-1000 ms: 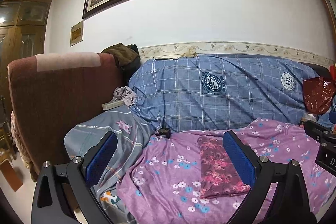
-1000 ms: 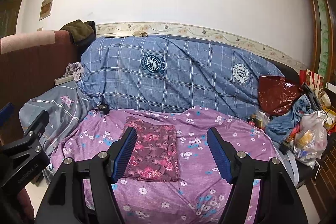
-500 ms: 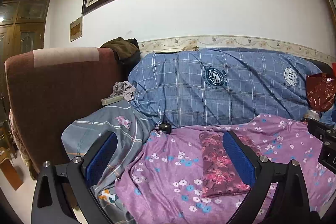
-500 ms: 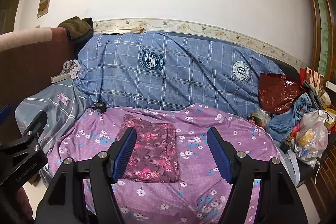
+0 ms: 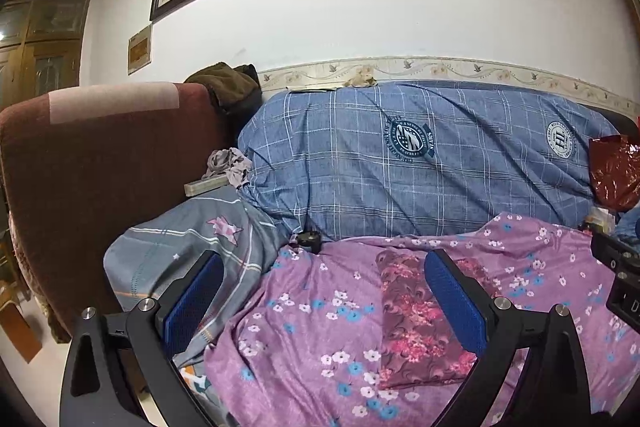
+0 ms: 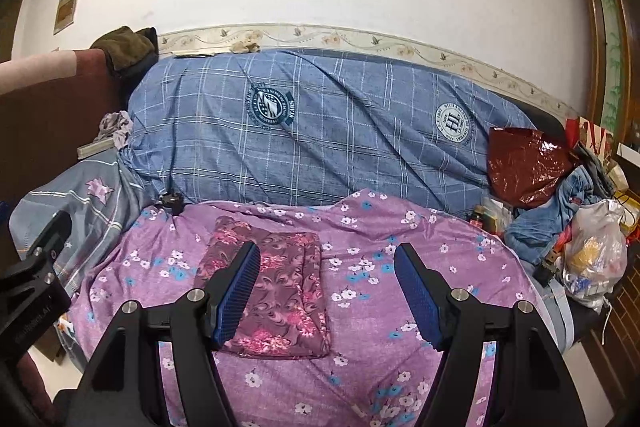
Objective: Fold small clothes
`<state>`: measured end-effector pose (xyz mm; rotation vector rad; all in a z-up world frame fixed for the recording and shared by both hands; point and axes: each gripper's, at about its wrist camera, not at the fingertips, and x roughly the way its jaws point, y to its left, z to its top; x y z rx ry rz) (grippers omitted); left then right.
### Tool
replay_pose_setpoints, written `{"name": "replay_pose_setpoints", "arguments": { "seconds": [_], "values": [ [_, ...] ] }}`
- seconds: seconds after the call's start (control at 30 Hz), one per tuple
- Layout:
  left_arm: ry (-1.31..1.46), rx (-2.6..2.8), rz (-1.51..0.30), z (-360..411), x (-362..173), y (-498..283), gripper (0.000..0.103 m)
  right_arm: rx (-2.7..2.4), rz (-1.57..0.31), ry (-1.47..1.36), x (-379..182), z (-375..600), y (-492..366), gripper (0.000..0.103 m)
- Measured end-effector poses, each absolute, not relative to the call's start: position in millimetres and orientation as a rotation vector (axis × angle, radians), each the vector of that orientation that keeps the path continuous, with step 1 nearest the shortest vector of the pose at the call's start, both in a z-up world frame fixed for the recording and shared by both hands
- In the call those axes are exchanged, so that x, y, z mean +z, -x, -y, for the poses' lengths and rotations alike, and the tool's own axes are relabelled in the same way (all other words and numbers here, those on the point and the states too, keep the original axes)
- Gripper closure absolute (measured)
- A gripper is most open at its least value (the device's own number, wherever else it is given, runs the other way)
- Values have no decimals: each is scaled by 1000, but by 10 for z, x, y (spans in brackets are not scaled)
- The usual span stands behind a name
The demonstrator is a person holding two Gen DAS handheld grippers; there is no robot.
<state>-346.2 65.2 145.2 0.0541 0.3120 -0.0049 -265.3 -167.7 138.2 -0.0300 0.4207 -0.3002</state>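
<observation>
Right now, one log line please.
left claw open | right claw open | maroon floral garment folded flat on purple sheet | nothing held

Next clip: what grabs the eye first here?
A folded maroon floral garment lies flat on the purple flowered sheet, with both open grippers, left and right, above it. Behind it rises a big blue plaid bundle; bags crowd the right end.
</observation>
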Motion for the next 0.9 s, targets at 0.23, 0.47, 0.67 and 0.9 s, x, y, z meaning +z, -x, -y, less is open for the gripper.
{"name": "replay_pose_setpoints", "arguments": {
  "seconds": [0.23, 0.47, 0.67, 0.9],
  "values": [
    [-51, -15, -320, -627, 1437, 3391, 1, -308, -425, 32, 1341, 1722, 2633, 32],
    [-39, -10, -311, -639, 1457, 3426, 1, -304, -416, 40, 1357, 1733, 2638, 32],
    [-40, -12, -302, -635, 1449, 3485, 1, -299, -410, 40, 1372, 1730, 2662, 32],
    [-47, -19, -304, -623, 1443, 3489, 1, -298, -409, 42, 1370, 1727, 2658, 32]
  ]
}}
